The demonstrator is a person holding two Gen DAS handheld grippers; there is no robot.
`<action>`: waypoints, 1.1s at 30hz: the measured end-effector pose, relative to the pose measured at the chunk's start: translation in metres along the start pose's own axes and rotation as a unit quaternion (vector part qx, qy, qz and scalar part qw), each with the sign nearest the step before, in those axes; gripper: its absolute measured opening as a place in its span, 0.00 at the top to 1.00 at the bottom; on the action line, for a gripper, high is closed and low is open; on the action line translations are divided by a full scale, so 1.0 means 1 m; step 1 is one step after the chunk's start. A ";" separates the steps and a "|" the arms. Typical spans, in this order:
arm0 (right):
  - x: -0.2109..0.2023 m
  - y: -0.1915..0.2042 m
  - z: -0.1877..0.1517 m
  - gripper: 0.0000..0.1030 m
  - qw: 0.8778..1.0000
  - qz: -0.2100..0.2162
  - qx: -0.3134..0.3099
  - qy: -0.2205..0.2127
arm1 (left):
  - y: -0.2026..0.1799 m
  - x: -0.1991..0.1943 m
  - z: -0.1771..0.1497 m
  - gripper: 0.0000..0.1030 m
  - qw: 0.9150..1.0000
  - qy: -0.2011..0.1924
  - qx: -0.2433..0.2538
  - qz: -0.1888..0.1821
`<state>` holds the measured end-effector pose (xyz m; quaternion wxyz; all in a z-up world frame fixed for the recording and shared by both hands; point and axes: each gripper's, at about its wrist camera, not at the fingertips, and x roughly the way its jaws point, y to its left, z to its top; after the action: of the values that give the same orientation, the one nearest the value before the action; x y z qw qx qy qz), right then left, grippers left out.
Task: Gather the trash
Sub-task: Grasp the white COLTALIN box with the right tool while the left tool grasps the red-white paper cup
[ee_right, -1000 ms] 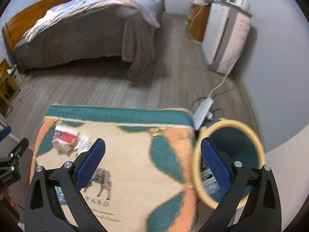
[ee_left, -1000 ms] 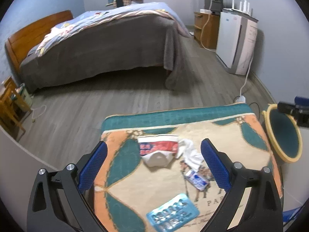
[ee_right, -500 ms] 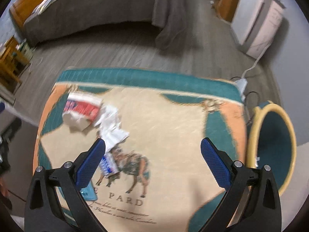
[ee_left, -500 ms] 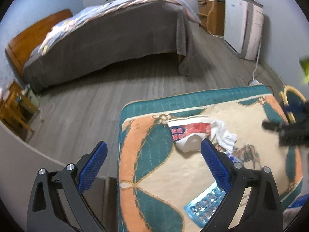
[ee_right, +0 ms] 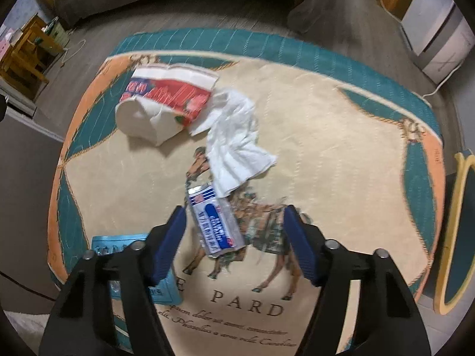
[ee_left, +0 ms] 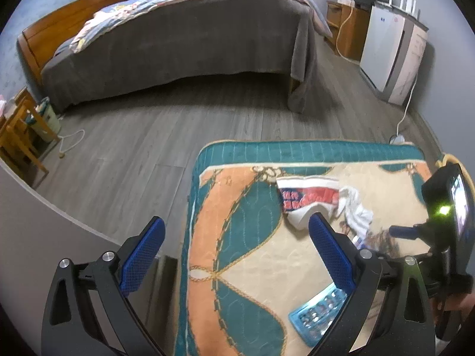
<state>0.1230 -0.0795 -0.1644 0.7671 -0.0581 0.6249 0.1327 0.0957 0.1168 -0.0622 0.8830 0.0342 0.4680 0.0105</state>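
Patterned mat [ee_right: 326, 136], right gripper [ee_right: 234, 231] lower, narrowing over wrapper [ee_right: 215, 222]

Large capital letters "PARD" are printed on the cloth [ee_right: 341, 136] beneath a horse picture, with a line of cursive script under them too blurred to read. The small packet [ee_right: 215, 222] and crushed paper cup [ee_right: 166, 98] carry print that is illegible.

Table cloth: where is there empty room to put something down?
Bare cloth runs from the tissue across to the bin. The other side is crowded: crushed cup, wrapper, pill pack.
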 end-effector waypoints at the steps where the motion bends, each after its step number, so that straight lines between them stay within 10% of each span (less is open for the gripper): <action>1: 0.002 0.002 0.000 0.41 1.000 0.003 -0.003 0.003 | 0.000 0.002 -0.001 0.07 1.000 0.002 0.002 0.001; 8: 0.015 0.021 -0.008 0.69 0.999 0.004 -0.043 0.018 | -0.007 0.014 -0.004 0.07 1.000 0.021 0.017 0.007; 29: -0.051 -0.089 0.011 0.69 0.996 0.040 0.056 -0.049 | -0.099 0.105 0.001 0.07 0.992 0.087 0.083 -0.040; 32: -0.052 -0.099 0.010 0.69 0.996 0.045 0.060 -0.049 | -0.100 0.111 0.003 0.13 0.992 0.083 0.083 -0.035; 33: -0.052 -0.101 0.009 0.69 0.996 0.045 0.060 -0.050 | -0.101 0.113 0.003 0.29 0.992 0.085 0.087 -0.042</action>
<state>0.1499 -0.1808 -0.1193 0.7927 0.0230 0.5948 0.1318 0.1600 0.0214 -0.1614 0.8332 0.0904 0.5416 -0.0651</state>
